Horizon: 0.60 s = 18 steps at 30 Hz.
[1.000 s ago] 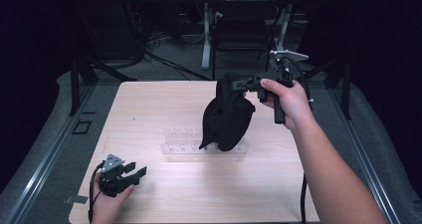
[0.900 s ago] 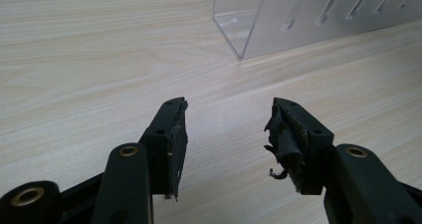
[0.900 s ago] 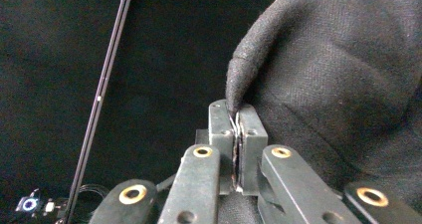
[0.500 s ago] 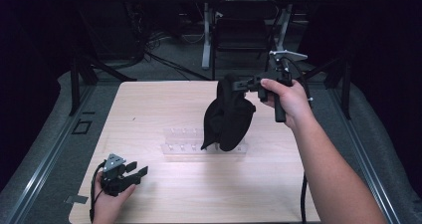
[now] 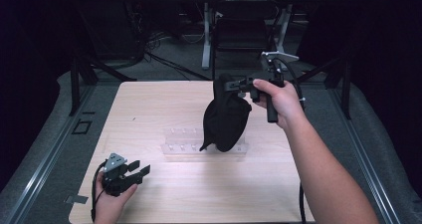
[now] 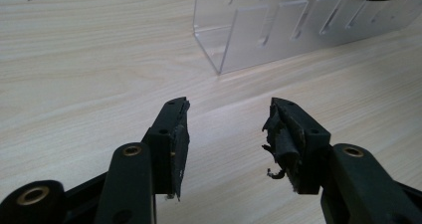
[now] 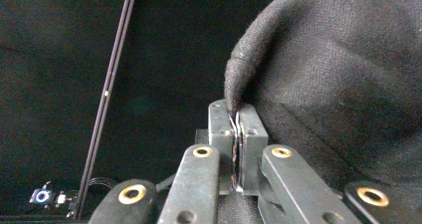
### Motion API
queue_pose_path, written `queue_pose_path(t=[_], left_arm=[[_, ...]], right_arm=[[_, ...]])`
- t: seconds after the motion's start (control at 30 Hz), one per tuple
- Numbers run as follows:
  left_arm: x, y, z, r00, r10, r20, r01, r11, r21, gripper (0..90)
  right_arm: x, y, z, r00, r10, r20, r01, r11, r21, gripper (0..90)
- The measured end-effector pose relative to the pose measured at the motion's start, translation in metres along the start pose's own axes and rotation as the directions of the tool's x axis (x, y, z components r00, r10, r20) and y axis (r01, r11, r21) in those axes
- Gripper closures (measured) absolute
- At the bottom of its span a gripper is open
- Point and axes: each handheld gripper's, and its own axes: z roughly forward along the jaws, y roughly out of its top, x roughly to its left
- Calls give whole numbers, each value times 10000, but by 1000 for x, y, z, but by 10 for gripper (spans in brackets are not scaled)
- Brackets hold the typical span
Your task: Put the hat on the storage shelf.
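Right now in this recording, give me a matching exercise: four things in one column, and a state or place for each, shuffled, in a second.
Things:
1. left gripper
2. right gripper
3. black cloth
4. clear rack

States or places:
A. hangs in the air, its lower end in front of the rack
B. jaws apart, holding nothing, low at the table's near left corner
C. stands on the wooden table, near its middle
D. jaws clamped on a fold of fabric

Pairs: 1-B, 2-D, 3-A, 4-C
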Motion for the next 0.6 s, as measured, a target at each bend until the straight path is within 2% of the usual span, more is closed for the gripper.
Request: queue_pose_path(t=[0.2,0.33,0.6], left_arm=[[-7,12,-2,9996,117,255,-115,9999,-86,522],[-12,20,-2,9990,233,382,-223,9994,-273,530],[-25,38,1,9958,668,620,-645,9972,-391,540]], right_arm=[[0,-2,8,9996,97,-276,-97,10000,-17,881],[2,-2,13,9995,82,-298,-81,10000,30,881],[3,-2,18,9994,53,-355,-51,10000,36,881]])
